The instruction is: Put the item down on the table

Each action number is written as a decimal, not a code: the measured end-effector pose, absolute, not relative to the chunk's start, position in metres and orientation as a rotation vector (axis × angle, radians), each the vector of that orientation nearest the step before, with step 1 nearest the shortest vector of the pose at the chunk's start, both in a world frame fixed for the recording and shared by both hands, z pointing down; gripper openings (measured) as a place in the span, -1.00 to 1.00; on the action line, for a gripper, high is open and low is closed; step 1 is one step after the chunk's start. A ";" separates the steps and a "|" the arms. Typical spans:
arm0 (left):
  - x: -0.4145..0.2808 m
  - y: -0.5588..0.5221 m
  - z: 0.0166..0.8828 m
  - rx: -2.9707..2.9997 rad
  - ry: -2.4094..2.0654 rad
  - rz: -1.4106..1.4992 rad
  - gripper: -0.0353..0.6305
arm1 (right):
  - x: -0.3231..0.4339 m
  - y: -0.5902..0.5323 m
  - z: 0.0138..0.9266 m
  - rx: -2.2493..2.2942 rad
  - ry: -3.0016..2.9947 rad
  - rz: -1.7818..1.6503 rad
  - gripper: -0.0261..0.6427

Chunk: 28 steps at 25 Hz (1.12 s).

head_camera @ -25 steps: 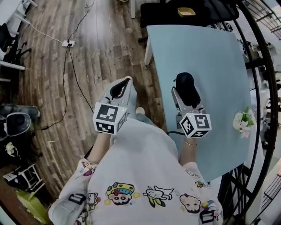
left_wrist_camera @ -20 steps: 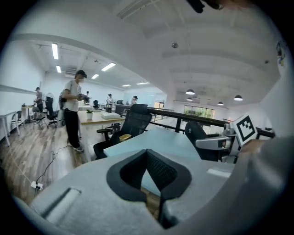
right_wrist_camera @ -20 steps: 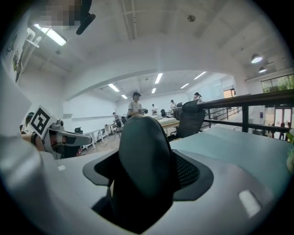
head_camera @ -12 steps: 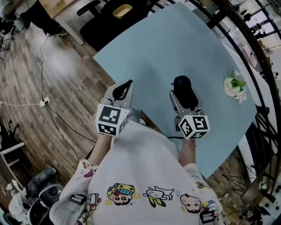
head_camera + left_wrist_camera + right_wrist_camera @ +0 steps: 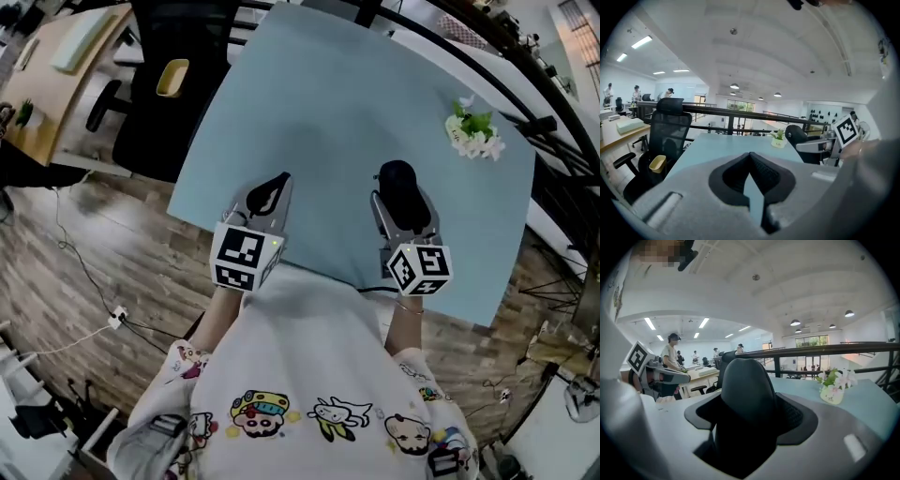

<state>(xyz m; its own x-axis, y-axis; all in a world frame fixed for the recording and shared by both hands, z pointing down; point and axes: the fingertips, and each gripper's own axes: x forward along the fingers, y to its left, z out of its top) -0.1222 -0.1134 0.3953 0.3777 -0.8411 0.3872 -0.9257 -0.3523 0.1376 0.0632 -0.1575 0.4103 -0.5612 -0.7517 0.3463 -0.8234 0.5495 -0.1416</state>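
1. The right tool is clenched on the dark rounded item. The item is gripped between both pads and projects beyond the jaw tips.
2. The item is located over the near part of the light blue surface, right of its middle. Contact with the surface cannot be determined.
3. The left tool is closed with nothing between its jaws. Its tips are held over the near left part of the surface.
4. A small flower pot is placed at the far right of the surface, well apart from the item.
5. A black chair with a yellow container on it is positioned beyond the left edge of the surface.
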 end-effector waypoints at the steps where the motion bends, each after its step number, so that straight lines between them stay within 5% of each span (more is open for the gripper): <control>1: -0.119 -0.120 0.395 2.340 -1.508 0.362 -0.90 | 0.068 -0.158 0.410 1.365 -2.519 0.426 0.15; 28: -0.025 -0.152 0.407 2.555 -1.121 0.456 -0.90 | 0.170 -0.117 0.415 1.741 -2.232 0.476 0.15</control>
<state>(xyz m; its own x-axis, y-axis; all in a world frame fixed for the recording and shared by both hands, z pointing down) -0.0253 -0.1518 0.4069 0.6425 -0.6492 0.4072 -0.7491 -0.6441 0.1549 0.1704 -0.1168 0.4154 -0.2415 -0.8816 0.4056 -0.9703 0.2240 -0.0908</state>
